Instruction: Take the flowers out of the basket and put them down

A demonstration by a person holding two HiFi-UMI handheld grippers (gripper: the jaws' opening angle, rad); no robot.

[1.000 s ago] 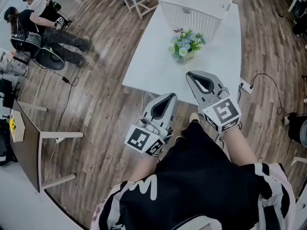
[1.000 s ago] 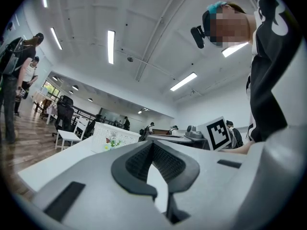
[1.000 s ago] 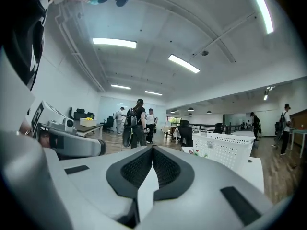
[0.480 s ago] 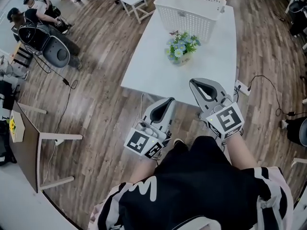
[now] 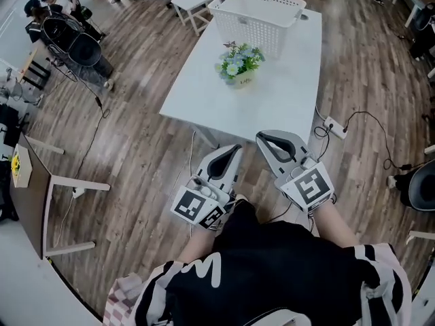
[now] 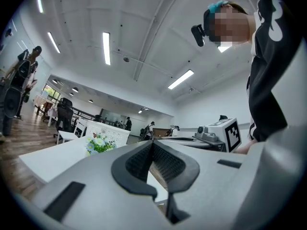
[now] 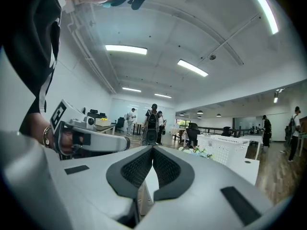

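A small bunch of blue and white flowers (image 5: 238,62) in a pale pot stands on the white table (image 5: 279,104), just in front of the white slatted basket (image 5: 257,16) at the far end. The flowers (image 6: 98,143) also show small in the left gripper view, and the flowers (image 7: 199,152) and basket (image 7: 224,147) in the right gripper view. My left gripper (image 5: 233,151) and right gripper (image 5: 265,138) hang below the table's near edge, close to my body. Both are shut with nothing between their jaws.
The table stands on a wood floor. A power strip (image 5: 334,126) and cable lie on the floor right of the table. A small white side table (image 5: 192,0) stands beyond the table's far left corner. Seated people with chairs (image 5: 68,36) are at the far left.
I have backed away from the table: both grippers have drawn back from its near edge toward my body, still shut. The flowers stay put beside the basket.
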